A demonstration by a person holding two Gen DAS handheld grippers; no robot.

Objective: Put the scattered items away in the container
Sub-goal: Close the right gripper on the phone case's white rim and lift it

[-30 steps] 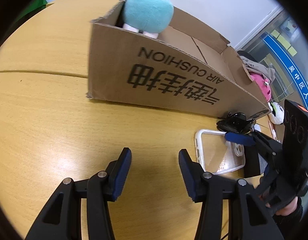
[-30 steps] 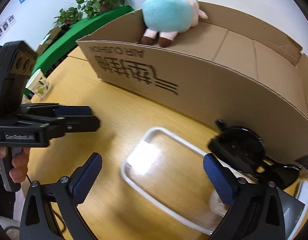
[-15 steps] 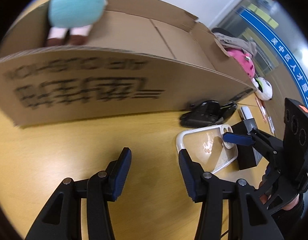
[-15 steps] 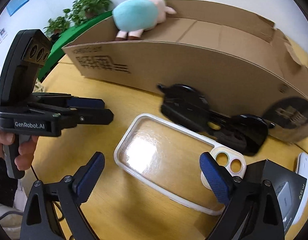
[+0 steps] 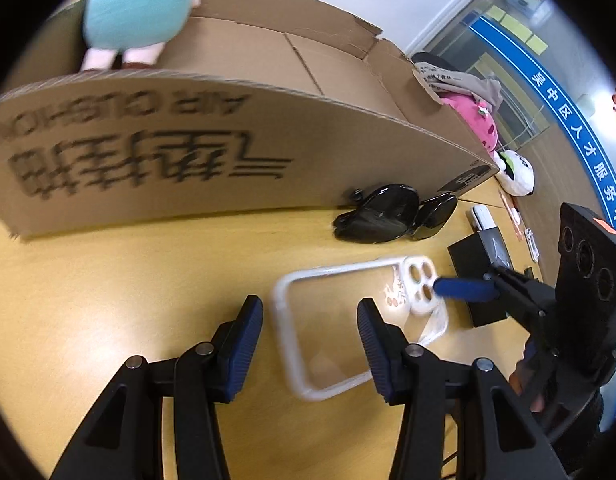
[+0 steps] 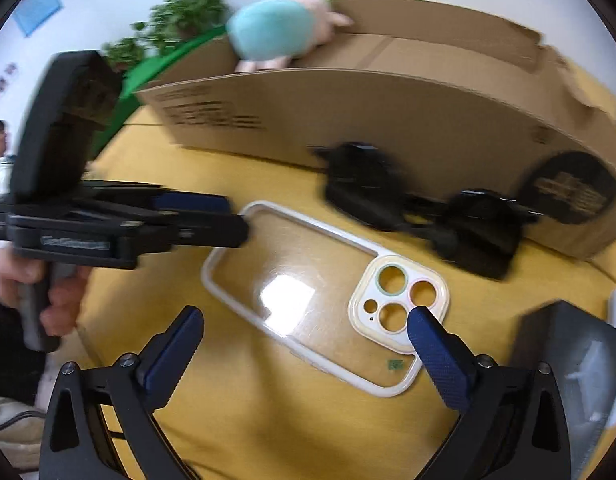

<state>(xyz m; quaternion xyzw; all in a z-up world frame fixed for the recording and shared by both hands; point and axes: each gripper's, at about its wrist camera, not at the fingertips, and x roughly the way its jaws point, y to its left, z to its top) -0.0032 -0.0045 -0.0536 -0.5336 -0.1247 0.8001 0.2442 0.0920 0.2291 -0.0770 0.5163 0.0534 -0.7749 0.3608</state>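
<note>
- Hovering over the table (image 6: pixel 235 408), my right gripper (image 6: pixel 303 340) was opening its jaws wide above the clear phone case (image 6: pixel 308 292).
- My left gripper (image 5: pixel 310 330) stood half open, empty.
- Behind sat the cardboard box (image 5: pixel 227 152).

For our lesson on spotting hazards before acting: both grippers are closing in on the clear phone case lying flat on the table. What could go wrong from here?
1. The phone case lies flat and thin; the pads could slide off its rim.
2. The left gripper and right gripper, its jaws opening, converge on one case and may collide.
3. The cardboard box has a tall wall; the lifted case could catch it.
</note>
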